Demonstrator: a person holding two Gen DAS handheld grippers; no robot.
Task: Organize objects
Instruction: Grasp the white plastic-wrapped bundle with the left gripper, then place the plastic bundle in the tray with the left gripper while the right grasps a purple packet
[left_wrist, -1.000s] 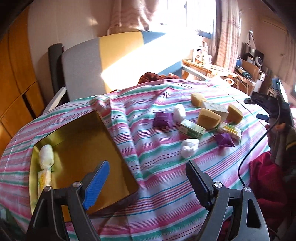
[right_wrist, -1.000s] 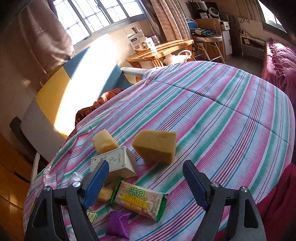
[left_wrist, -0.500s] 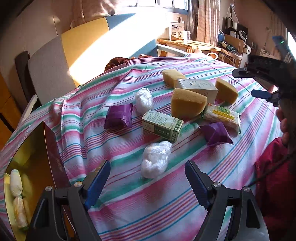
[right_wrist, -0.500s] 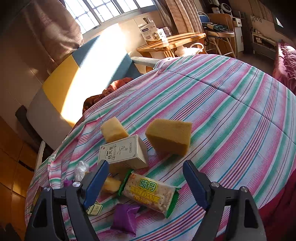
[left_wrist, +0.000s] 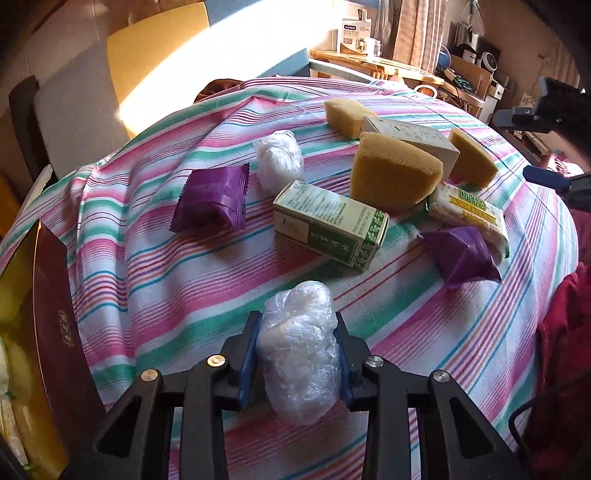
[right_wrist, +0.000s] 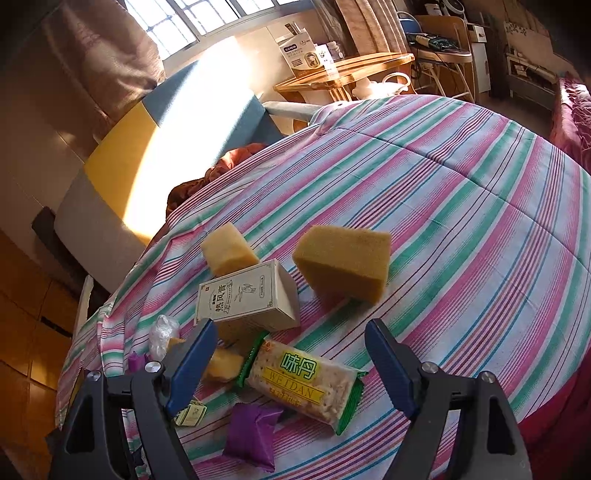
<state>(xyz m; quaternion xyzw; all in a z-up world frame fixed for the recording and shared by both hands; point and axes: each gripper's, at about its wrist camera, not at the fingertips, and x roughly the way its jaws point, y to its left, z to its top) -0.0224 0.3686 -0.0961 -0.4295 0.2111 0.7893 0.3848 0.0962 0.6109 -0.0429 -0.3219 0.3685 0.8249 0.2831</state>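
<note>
Green box (left_wrist: 330, 224) just beyond left tool's (left_wrist: 298, 345) closing jaws; purple packets (left_wrist: 211, 199) flank it.

My left gripper (left_wrist: 297, 354) is closing on a plastic-wrapped white bundle (left_wrist: 300, 350); green carton (left_wrist: 328, 225) at twelve o'clock on the striped cloth (left_wrist: 177, 266).

Wrapped bundle (left_wrist: 299, 350) on the tabletop (left_wrist: 184, 266) between the fingers (left_wrist: 246, 363), small box (left_wrist: 328, 225) behind it, open box (left_wrist: 55, 325) at the left
</note>
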